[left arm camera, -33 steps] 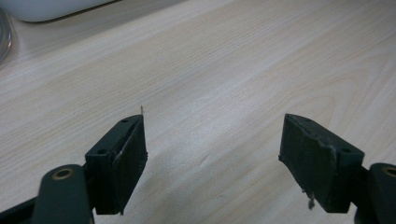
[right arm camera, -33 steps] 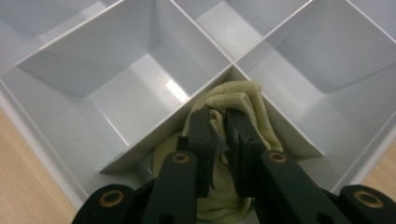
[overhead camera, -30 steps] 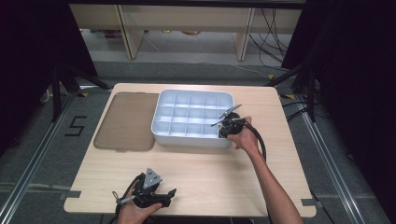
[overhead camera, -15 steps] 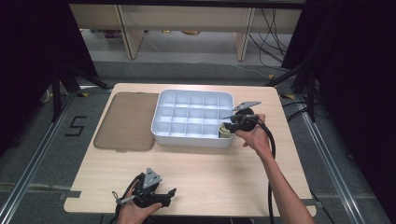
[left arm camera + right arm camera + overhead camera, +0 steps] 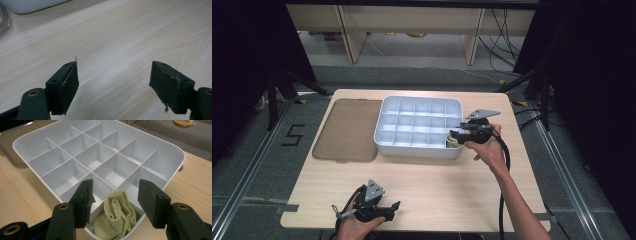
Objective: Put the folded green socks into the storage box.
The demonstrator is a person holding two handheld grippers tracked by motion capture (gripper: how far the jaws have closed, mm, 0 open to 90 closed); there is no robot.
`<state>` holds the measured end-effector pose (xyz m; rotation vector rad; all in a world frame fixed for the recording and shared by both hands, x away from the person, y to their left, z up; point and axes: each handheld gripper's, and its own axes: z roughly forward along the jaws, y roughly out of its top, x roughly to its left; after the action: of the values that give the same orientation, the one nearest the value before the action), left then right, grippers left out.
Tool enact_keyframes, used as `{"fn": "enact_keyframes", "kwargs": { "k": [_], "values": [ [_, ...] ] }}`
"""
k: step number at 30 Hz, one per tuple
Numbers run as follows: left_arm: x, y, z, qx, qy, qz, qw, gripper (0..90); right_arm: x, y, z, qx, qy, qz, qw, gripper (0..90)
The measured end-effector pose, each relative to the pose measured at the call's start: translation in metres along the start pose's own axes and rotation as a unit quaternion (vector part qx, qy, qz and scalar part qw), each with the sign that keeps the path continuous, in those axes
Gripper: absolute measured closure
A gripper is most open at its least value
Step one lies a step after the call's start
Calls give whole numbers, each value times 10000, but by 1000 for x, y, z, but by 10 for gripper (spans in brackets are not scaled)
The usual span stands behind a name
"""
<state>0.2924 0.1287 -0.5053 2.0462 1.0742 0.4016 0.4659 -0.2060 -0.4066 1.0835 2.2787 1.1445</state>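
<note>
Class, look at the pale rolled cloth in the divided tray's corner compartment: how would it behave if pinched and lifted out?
The rolled cloth shows soft folds, so it would probably sag and partly unroll. It looks light for its bulk. Wedged between the white tray walls, it might drag slightly, though it seems unlikely to slip from the pads.

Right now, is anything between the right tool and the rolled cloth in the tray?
Nothing: in the right gripper view the right tool hangs open above the cloth, apart from it.

Grey floor (image 5: 422, 75), black curtains (image 5: 242, 60), perhaps wooden shelving (image 5: 412, 20) behind.
</note>
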Motion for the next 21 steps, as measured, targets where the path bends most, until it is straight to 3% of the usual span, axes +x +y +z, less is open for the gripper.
{"fn": "enact_keyframes", "kwargs": {
  "k": [6,8,9,12,13,19,21],
  "values": [
    [1,0,0,39,1,32,10000,223,6,-1,-3,-67,74,27,9999,458],
    [1,0,1,-2,-22,-42,10000,223,7,-2,-3,-123,55,-11,9999,456],
    [1,-1,1,19,-11,-59,10000,223,5,-2,-4,-176,9,-148,9997,455],
    [2,0,1,61,49,-34,10000,224,6,-3,-7,-160,48,-144,9998,452],
    [2,0,0,64,46,-30,10000,223,10,-4,-6,-202,129,23,9997,446],
    [2,0,0,57,56,-33,10000,223,12,-6,-9,-208,149,-2,9997,436],
    [3,0,-2,160,-6,94,9998,223,14,-7,-10,-204,141,-16,9997,432]
  ]
}}
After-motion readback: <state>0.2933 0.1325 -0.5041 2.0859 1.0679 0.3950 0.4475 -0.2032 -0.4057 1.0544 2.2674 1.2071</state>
